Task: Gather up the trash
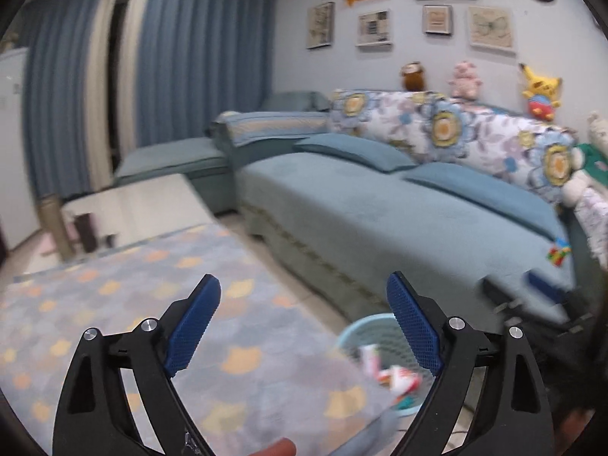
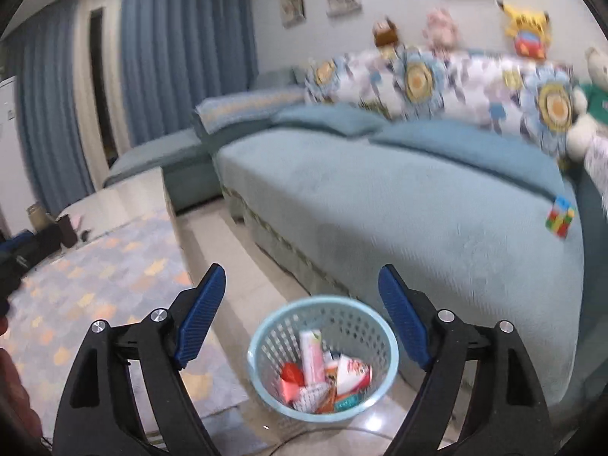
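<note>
A light blue perforated trash basket (image 2: 266, 336) stands on the floor beside the sofa and holds several red, white and pink wrappers (image 2: 323, 376). My right gripper (image 2: 302, 285) is open and empty, above and just behind the basket. My left gripper (image 1: 304, 292) is open and empty over the rug, with the basket (image 1: 364, 325) low at its right finger, partly hidden. A small multicoloured block-like item (image 2: 559, 216) lies on the sofa seat at the right; it also shows in the left wrist view (image 1: 558, 252).
A long blue sofa (image 2: 399, 205) with floral cushions (image 2: 418, 76) and plush toys (image 2: 526, 32) fills the right. A patterned rug (image 1: 133, 323) covers the floor at left. A pale low table (image 1: 133, 209) and blue curtains (image 1: 197, 57) stand at the back left.
</note>
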Tool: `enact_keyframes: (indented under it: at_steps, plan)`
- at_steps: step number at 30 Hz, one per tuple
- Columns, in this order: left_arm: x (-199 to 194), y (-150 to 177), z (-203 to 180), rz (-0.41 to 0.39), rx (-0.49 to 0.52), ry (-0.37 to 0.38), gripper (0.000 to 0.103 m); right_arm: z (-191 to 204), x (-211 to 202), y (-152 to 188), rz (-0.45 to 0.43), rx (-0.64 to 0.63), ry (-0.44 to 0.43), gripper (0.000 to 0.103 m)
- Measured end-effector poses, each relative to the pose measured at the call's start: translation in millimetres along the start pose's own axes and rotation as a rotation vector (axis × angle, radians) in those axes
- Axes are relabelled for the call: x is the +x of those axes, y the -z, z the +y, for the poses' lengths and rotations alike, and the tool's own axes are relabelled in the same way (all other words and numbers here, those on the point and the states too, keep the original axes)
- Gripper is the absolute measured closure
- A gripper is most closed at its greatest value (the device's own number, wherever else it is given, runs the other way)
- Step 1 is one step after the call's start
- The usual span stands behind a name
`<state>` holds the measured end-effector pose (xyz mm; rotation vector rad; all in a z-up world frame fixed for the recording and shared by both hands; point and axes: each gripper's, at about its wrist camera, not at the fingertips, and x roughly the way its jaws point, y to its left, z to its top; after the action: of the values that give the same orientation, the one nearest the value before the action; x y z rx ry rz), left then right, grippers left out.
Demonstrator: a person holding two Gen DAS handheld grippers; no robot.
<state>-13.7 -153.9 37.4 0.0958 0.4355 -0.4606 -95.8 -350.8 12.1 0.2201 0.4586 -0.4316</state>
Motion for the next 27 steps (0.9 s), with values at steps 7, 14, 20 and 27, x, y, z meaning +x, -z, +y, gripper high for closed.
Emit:
enact_keyframes:
  at_steps: [7,14,20,27]
  plan:
    - [-12.3,25.8,21.9,-0.059,-0.098,-0.174,0.016,38.1,-32.9,16.7,-0.146,-0.084,0.103,0.019]
    - [-2.2,29.2,23.5,-0.054,-0.076,-0.204,0.016,58.3,-27.6,25.0,-0.117,-0.106,0.091,0.016]
    - [1.2,32.5,29.4,-0.045,-0.082,-0.231,0.016,54.7,-20.1,29.9,-0.095,-0.070,0.135,0.016]
    - [0.5,34.6,28.3,-0.043,-0.076,-0.217,0.016,58.6,-21.7,33.5,-0.096,-0.077,0.116,0.016]
